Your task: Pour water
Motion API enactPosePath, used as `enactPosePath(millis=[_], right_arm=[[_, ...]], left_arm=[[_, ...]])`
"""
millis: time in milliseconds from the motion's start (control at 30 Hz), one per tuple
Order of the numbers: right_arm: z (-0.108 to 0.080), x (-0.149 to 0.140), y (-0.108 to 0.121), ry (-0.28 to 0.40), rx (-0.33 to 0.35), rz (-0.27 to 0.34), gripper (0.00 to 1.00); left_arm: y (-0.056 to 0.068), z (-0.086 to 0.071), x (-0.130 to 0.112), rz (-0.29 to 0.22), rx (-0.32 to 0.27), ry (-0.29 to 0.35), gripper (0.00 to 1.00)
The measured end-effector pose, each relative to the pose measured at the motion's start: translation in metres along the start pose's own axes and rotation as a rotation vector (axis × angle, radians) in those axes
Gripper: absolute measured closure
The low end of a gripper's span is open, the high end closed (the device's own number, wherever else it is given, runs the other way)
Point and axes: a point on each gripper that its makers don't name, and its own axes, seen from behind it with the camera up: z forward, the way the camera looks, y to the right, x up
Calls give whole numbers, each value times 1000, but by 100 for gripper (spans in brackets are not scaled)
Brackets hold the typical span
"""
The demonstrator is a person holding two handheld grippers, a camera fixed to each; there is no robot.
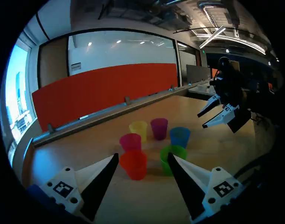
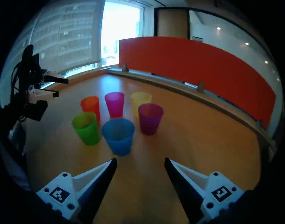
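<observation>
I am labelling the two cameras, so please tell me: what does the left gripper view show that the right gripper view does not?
Left gripper view: ceiling lights and the right gripper, open, above the far side of the table. Right gripper view: window blinds and the left gripper, open, at the left edge. Both: six cups grouped on the table, and the red panel behind them.
</observation>
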Motion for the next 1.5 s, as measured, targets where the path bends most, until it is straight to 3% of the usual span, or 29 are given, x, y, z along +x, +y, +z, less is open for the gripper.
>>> enactPosePath(millis=[367, 767, 1067, 1500], right_arm=[[-22, 24, 13, 97, -139, 67, 1], [-38, 49, 28, 206, -278, 111, 1], [-44, 67, 51, 325, -389, 181, 2], [-68, 96, 61, 482, -550, 171, 2]], left_arm=[[-30, -21, 6, -3, 136, 64, 3], [-70, -37, 3, -127, 273, 118, 3], [-86, -44, 8, -184, 331, 177, 3], [-106, -55, 24, -217, 427, 252, 3]])
